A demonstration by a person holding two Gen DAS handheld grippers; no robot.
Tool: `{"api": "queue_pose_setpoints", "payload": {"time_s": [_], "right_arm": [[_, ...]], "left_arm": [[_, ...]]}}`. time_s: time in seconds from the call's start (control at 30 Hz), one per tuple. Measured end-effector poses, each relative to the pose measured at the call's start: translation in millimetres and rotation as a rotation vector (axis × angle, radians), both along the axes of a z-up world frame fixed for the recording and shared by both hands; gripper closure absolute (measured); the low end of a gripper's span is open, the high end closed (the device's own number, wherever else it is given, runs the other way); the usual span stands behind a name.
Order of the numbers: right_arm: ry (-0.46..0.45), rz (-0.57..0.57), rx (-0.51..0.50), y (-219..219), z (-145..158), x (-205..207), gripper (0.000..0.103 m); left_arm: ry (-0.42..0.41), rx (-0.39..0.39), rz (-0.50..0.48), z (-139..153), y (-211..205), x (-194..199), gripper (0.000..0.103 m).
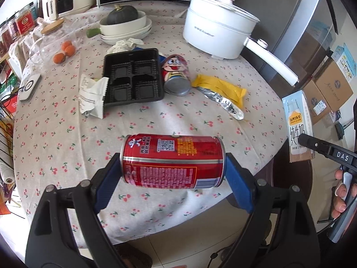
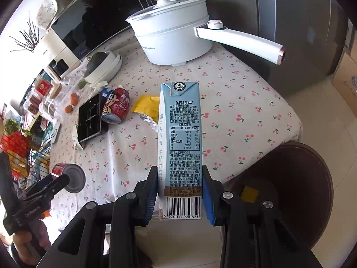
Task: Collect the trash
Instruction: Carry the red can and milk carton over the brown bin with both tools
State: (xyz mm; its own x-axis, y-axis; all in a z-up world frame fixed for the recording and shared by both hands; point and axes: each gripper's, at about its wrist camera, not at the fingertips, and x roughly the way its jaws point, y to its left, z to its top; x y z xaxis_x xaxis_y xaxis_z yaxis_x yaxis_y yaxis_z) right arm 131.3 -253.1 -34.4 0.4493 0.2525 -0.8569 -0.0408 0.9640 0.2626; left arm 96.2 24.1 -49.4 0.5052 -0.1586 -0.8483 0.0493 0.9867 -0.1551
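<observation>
My left gripper (image 1: 173, 167) is shut on a red drink can (image 1: 171, 162), held sideways by its ends above the table's near edge; it also shows in the right wrist view (image 2: 69, 175). My right gripper (image 2: 179, 192) is shut on a pale blue milk carton (image 2: 180, 138), held upright off the table's right side; the carton also shows in the left wrist view (image 1: 297, 125). On the table lie a second red can (image 1: 176, 76), a black plastic tray (image 1: 132, 77), a white wrapper (image 1: 92, 98), a yellow wrapper (image 1: 219, 88) with foil (image 1: 225, 103) and crumpled tissue (image 1: 125, 44).
A white electric pot (image 1: 218, 31) with a long handle stands at the back right. Stacked white bowls (image 1: 127, 28) hold a dark squash. A glass jar (image 1: 51, 42) and oranges (image 1: 64, 50) sit left. A dark round bin (image 2: 287, 192) stands beside the table, with cardboard boxes (image 1: 330, 89) behind.
</observation>
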Motion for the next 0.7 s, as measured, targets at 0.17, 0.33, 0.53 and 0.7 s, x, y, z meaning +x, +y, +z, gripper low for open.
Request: {"api": "queue_pose_setpoints", "payload": {"time_s": [0.17,0.33,0.53,0.7], "right_arm": [[0.01,-0.033,-0.009,-38.0,-4.8,-10.4,0.066],[0.023,-0.087,-0.024,-81.7,-14.6,-30.5,0.066],[0.051,-0.153,-0.047,-127.4,-35.0,-60.2,0.066],[0.083,-0.219,-0.038,-163.1,-51.5,-85.3,0.066]], "left_arm": [[0.01,-0.045,-0.048,-5.9,-39.2,-4.1,0.014],[0.007,-0.021,-0.113,-11.4,-75.0,-10.8,0.014],[0.007,-0.033,-0.205,-15.8,-121.8,-17.2,0.014],[0.012,-0.035,-0.308,-24.9,-169.2,-25.7,0.014]]}}
